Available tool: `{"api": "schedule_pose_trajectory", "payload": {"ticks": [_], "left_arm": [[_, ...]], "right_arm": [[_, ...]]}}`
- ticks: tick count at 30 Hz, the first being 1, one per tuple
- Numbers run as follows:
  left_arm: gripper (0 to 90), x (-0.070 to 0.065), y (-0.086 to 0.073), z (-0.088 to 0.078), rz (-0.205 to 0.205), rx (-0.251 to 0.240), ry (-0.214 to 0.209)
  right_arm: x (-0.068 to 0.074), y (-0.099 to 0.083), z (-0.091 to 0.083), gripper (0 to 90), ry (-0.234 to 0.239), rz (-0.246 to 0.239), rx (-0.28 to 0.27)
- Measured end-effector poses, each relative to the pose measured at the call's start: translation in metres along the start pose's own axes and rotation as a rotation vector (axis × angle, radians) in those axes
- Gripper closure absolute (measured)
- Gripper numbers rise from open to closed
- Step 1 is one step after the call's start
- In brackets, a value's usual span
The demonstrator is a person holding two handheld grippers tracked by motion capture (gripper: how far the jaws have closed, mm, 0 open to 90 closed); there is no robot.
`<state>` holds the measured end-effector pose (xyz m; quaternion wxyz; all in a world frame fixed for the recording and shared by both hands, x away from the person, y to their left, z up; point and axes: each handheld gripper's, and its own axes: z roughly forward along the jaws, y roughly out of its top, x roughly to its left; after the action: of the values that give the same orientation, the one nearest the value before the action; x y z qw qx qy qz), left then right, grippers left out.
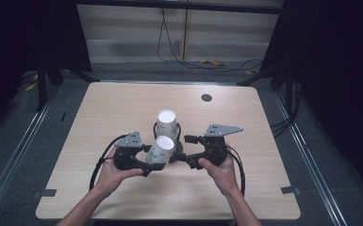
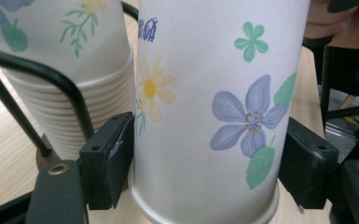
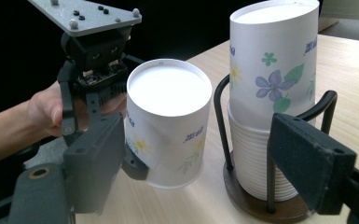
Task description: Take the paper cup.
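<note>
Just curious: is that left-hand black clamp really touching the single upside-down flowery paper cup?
Touching. In the left gripper view, the left gripper has both black pads pressed against the sides of the flowered paper cup, no gap.

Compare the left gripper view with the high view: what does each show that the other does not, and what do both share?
Left gripper view alone: the flower prints and the left claw shut on the single cup at close range. High view alone: the whole table, both hands, the right claw and the floor cables. Both share: the single cup and the cup stack in its wire holder.
</note>
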<state>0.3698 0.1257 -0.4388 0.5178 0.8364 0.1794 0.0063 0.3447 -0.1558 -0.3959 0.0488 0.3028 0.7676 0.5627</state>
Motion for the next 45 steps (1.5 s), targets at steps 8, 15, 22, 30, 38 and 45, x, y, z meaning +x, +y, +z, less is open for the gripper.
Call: {"api": "schedule_pose_trajectory", "payload": {"ticks": [8, 15, 22, 30, 38, 45], "left_arm": [[27.3, 0.003, 0.0, -0.004, -0.007, 0.009, 0.006], [27.6, 0.003, 0.003, -0.006, 0.002, 0.036, -0.006], [27.6, 0.005, 0.004, -0.008, 0.008, 0.063, 0.0], [27.4, 0.004, 0.003, -0.006, 0.022, 0.101, -0.016], [27.3, 0.001, 0.003, -0.002, 0.05, 0.159, -0.012], [27.4, 0.0, 0.004, -0.002, 0.067, 0.188, -0.007]], "right_arm": [[-0.001, -0.001, 0.0, 18.8, -0.009, -0.005, 0.028], [-0.002, -0.002, 0.001, 19.5, -0.01, -0.012, 0.053], [-0.002, -0.002, 0.003, 17.9, -0.027, -0.026, 0.089], [-0.001, -0.004, 0.009, 18.1, -0.009, -0.038, 0.16], [-0.003, -0.005, 0.01, 19.6, -0.017, -0.039, 0.194], [-0.002, -0.006, 0.014, 23.3, 0.005, -0.057, 0.242]]}}
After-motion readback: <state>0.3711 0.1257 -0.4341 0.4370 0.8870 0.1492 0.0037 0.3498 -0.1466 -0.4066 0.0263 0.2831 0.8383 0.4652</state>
